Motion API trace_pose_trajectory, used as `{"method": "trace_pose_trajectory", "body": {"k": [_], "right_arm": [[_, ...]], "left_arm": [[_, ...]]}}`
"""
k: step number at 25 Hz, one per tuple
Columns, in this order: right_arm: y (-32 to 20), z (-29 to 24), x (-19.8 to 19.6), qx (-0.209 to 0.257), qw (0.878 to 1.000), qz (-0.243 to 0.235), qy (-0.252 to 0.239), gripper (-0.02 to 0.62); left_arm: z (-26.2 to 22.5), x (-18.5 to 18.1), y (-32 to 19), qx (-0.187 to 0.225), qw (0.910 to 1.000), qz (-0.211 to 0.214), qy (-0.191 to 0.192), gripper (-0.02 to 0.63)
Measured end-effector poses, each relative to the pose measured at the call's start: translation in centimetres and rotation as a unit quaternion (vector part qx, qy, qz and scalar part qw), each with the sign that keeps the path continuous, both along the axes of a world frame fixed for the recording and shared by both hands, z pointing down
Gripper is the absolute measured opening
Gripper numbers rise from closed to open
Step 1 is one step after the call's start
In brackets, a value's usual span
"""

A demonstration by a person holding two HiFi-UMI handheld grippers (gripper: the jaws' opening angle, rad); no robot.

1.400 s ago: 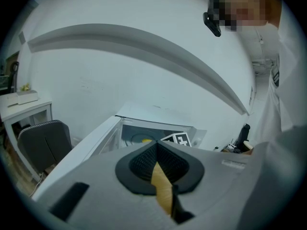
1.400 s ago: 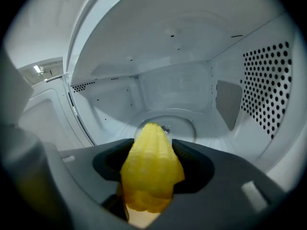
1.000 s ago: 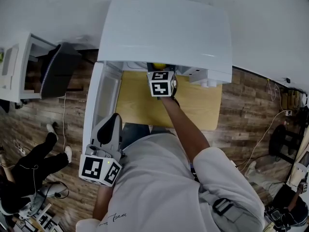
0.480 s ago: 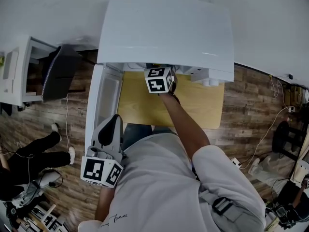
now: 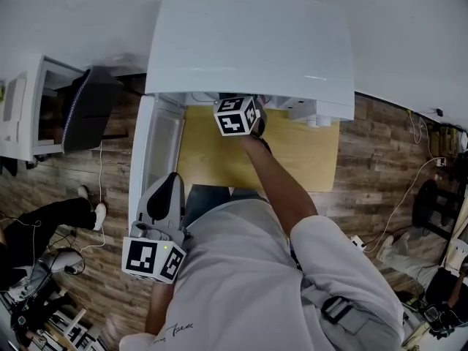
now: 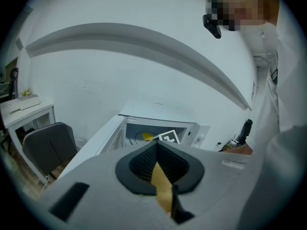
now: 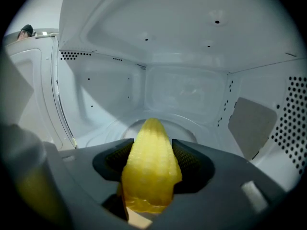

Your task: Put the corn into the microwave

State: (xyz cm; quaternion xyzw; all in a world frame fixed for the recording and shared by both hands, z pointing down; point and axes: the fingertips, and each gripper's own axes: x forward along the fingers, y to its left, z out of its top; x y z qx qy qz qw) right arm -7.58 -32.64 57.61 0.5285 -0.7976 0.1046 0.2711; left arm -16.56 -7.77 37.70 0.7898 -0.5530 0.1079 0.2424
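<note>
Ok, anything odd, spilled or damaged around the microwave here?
Nothing stands out. The right gripper holds the corn squarely between its jaws inside the microwave, whose cavity looks clean and undamaged. The left gripper is shut, empty, near the open door.

brown wood-plank floor (image 5: 373,159) runs up to a plain white wall (image 5: 66,13). a pale wooden table (image 5: 318,159) stands near the wall. at left a white cabinet (image 5: 18,101) has a dark grey chair (image 5: 88,108) just beside it. thin cables (image 5: 398,203) trail over the floor at right. the light is even.
</note>
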Motion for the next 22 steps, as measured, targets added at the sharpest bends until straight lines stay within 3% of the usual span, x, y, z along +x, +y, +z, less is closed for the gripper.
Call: {"method": "trace_pose_trajectory", "body": {"k": [22], "right_arm": [[-0.24,0.74,0.24,0.004,0.998,0.010,0.061,0.262]], "left_arm": [[0.12,-0.63,0.97,0.006,0.9999,-0.004,0.009,-0.011]]}}
